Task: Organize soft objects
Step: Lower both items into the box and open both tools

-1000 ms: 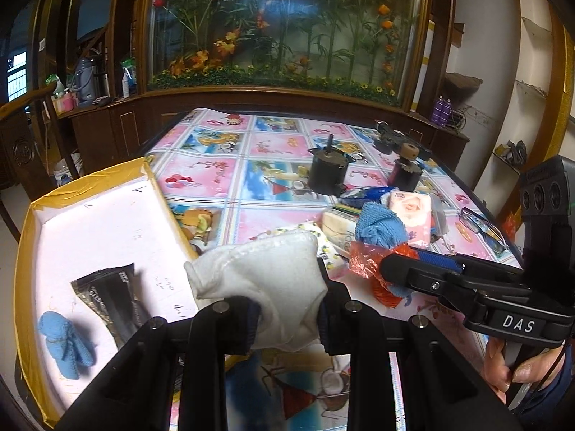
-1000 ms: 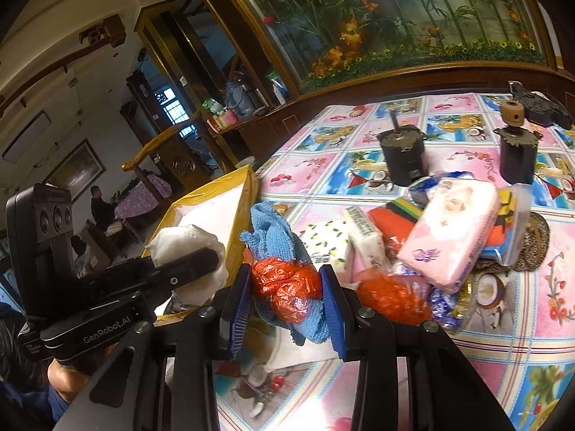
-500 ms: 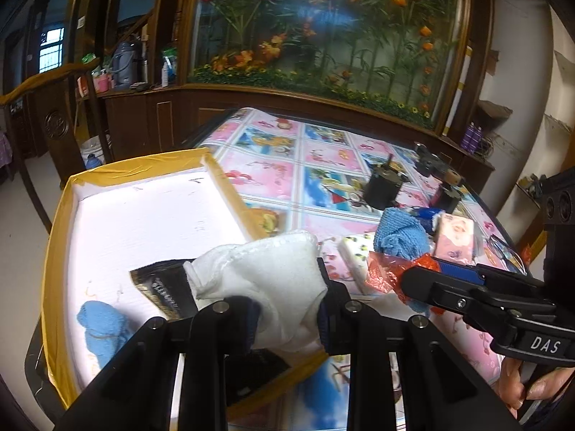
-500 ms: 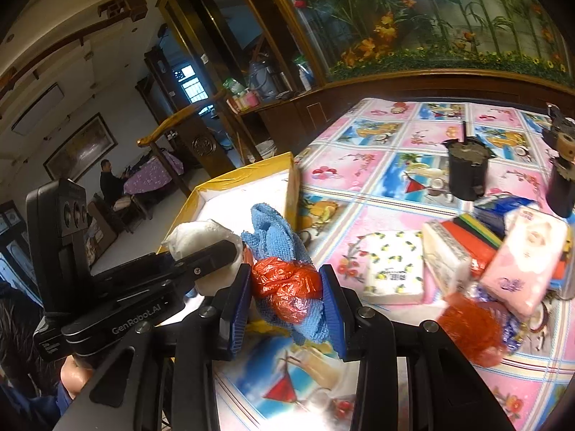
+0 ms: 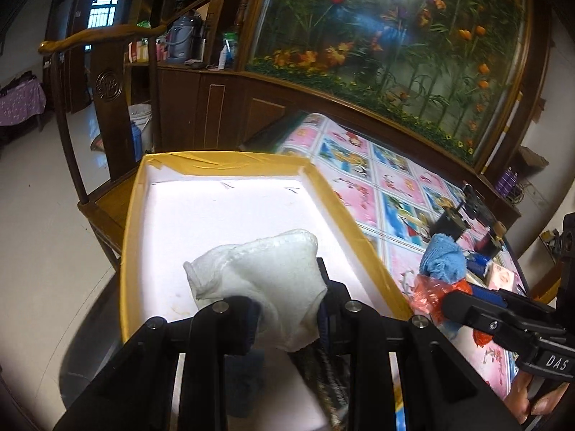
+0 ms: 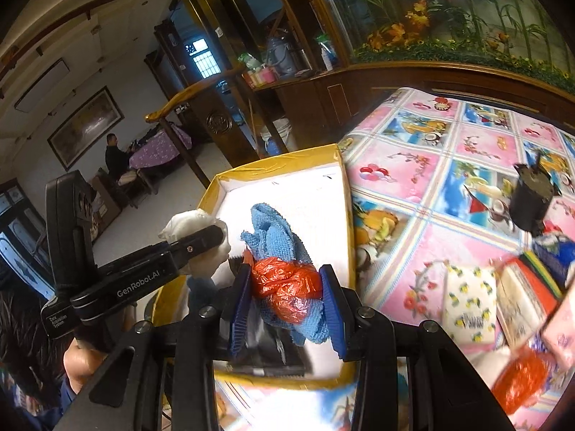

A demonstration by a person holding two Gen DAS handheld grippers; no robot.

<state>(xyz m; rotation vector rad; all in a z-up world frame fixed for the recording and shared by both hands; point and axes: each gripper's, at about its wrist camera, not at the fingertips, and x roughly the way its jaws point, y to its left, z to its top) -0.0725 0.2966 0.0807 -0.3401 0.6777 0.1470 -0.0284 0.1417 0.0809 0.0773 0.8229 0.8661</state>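
My left gripper point(image 5: 287, 305) is shut on a white cloth point(image 5: 262, 273) and hangs over the white inside of the yellow-rimmed box point(image 5: 334, 197). A dark packet point(image 5: 323, 377) lies in the box below it. My right gripper point(image 6: 285, 294) is shut on a blue cloth point(image 6: 276, 233) bunched with a red plastic bag point(image 6: 284, 280), above the near part of the same box point(image 6: 346, 215). In the right wrist view the left gripper point(image 6: 212, 240) with its white cloth point(image 6: 201, 222) shows just to the left. In the left wrist view the right gripper point(image 5: 445, 301) sits at the right with the blue cloth point(image 5: 442, 258).
The patterned tablecloth point(image 6: 431, 165) carries a dark pot point(image 6: 532, 201), tissue packs point(image 6: 467, 309), another red bag point(image 6: 521, 377) and other items at right. A wooden chair point(image 5: 104, 107) stands beyond the box. A person point(image 6: 115, 158) sits far off at another table.
Both grippers have moved left from above the tablecloth to over the box, each keeping its load. The pile of items has slid to the right of both views.
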